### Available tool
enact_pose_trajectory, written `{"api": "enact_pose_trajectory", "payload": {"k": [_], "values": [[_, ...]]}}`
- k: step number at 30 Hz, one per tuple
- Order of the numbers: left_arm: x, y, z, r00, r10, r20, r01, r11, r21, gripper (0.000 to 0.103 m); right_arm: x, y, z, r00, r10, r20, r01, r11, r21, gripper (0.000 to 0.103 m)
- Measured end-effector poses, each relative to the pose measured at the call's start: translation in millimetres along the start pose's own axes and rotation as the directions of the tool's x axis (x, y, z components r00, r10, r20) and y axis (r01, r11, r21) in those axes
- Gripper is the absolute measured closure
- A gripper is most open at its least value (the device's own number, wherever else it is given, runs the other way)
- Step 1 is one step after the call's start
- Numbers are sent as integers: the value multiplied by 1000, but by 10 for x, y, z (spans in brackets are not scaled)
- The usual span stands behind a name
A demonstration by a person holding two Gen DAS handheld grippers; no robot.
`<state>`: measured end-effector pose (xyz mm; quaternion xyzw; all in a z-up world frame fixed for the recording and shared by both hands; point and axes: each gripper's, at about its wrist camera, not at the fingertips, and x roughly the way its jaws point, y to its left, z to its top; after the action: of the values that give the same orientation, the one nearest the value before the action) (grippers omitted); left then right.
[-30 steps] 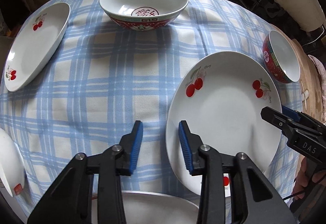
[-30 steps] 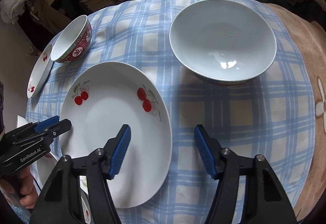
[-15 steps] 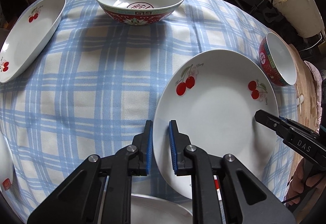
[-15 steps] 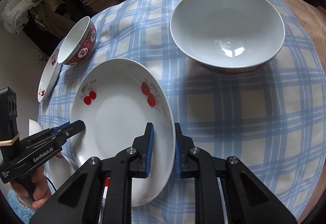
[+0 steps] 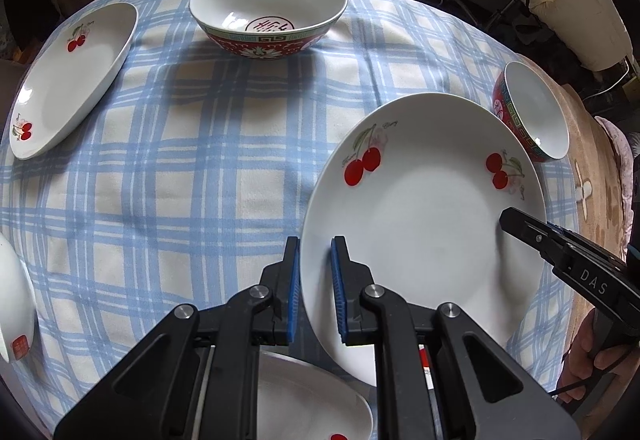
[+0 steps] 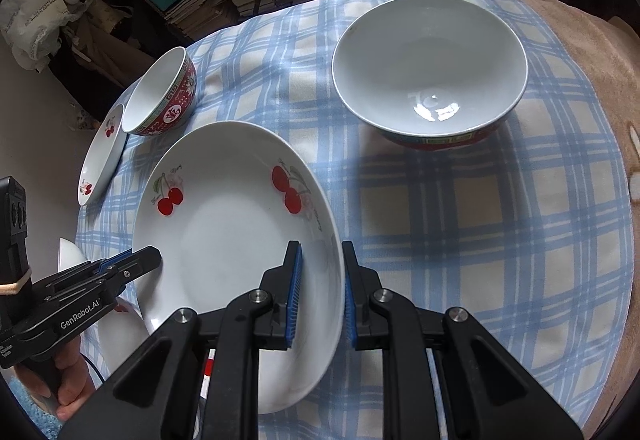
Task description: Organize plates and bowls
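Item: large cherry-print plate [image 5: 424, 224], white, shallow, on the blue-checked tablecloth [image 5: 192, 168] of the table, held at two opposite rims. Left gripper [image 5: 314, 288]: jaws drawn nearly together, blue pads clamped either side of the plate's rim. Right gripper [image 6: 320, 294]: likewise narrow, pads pinching the opposite rim. Neighbours, relative to this plate: small red-patterned bowl [image 5: 532, 112] just beyond its far edge; large red-and-white bowl [image 5: 268, 16] farther across the cloth; second cherry-print plate [image 5: 72, 80] well apart at the cloth's border; another white plate [image 5: 316, 400] partly tucked under its near edge; a second large bowl [image 6: 430, 68] with a white interior, well apart from it in the right wrist view. Step in hand, as judged: lifting the plate two-handed to stack it with its match. Handling notes: glazed ceramic is slick and the hold is thin, so both hands should rise together and keep the plate level; uneven lift risks twisting it out of the pads. Clear the plate beneath and the small bowl before travelling sideways.
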<state>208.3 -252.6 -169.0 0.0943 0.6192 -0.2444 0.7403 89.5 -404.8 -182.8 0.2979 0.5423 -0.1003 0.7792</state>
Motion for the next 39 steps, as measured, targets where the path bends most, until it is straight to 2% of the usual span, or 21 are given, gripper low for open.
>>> {"api": "enact_pose_trajectory", "payload": {"k": [11,20,25,28,39], "values": [[-284,6,-44,999,21,35,-21,1000,6,89,-115,58,-57,999,49,23,-50,999,10,83],[-588,199,-226,997,36,63,-34,999,-30,89,-231,318,-173,996,82,39,-80,996,-37,83],[-752,362,-408,996,55,76,-51,997,-50,89,-276,501,-273,993,113,32,-110,991,-71,83],[-838,504,-549,993,78,86,-70,993,-94,90,-278,646,-343,990,142,20,-140,986,-94,83],[-1009,1047,-1069,995,79,67,-63,977,-205,90,-177,1191,-649,987,156,-34,-160,969,-189,83]]}}
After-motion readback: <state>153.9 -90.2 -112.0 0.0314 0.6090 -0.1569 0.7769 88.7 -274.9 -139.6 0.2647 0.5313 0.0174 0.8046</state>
